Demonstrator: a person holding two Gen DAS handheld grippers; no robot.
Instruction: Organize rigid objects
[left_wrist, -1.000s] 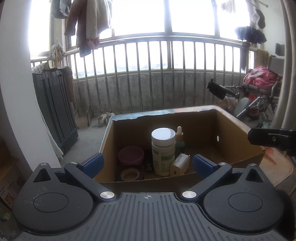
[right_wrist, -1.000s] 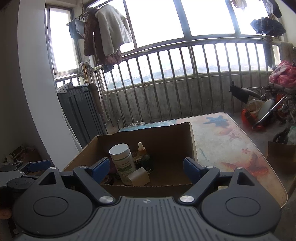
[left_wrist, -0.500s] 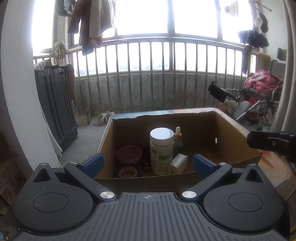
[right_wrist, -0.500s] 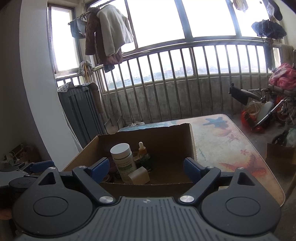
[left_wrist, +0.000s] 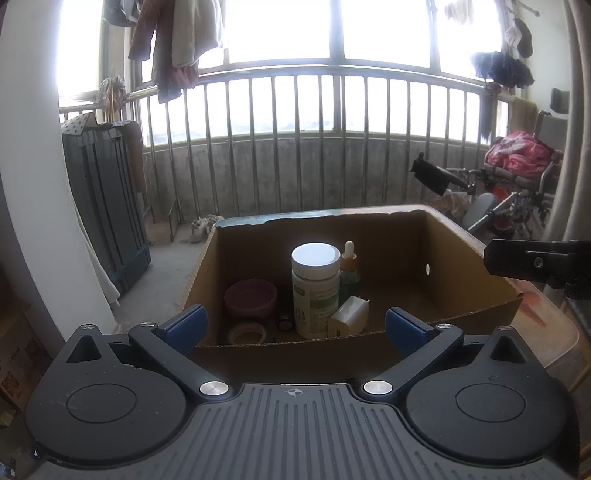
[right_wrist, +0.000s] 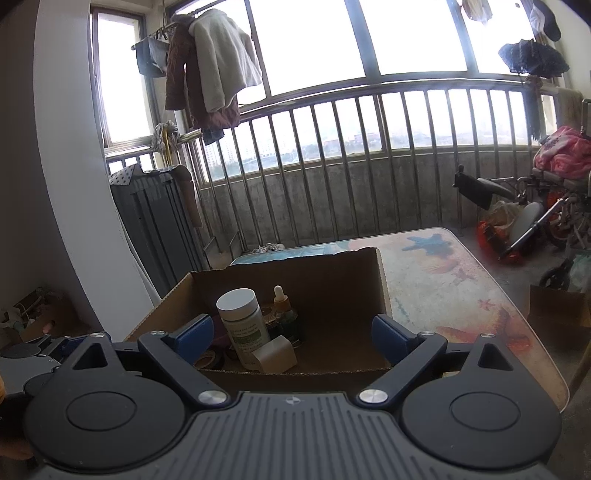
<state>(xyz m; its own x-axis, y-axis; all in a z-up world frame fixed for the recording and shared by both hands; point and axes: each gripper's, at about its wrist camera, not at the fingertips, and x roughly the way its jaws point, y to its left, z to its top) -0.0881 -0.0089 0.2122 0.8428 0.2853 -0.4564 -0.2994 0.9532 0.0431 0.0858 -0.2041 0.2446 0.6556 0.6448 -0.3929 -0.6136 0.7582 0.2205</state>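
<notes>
An open cardboard box (left_wrist: 476, 266) (right_wrist: 332, 273) stands on the table. Inside it are a white-capped pill bottle (left_wrist: 316, 288) (right_wrist: 242, 321), an amber dropper bottle (left_wrist: 349, 267) (right_wrist: 282, 306), a white charger plug (left_wrist: 349, 317) (right_wrist: 275, 354), a pink bowl (left_wrist: 251, 297) and a roll of tape (left_wrist: 246, 332). My left gripper (left_wrist: 295, 326) hangs open in front of the box's near wall, nothing between its blue pads. My right gripper (right_wrist: 293, 334) is open too, its jaws still opening, empty, just short of the box. Its dark body (left_wrist: 535, 264) shows at the right edge of the left wrist view.
The table (right_wrist: 454, 280) has a seashell-print top, bare to the right of the box. A metal balcony railing (left_wrist: 295, 147) runs behind. A dark folded panel (left_wrist: 107, 206) leans at the left, a wheelchair with pink cloth (right_wrist: 554, 192) at the right. Clothes (right_wrist: 210, 66) hang above.
The right gripper's blue pads have spread slightly wider apart. Neither gripper has shifted, and the objects in the box lie as before.
</notes>
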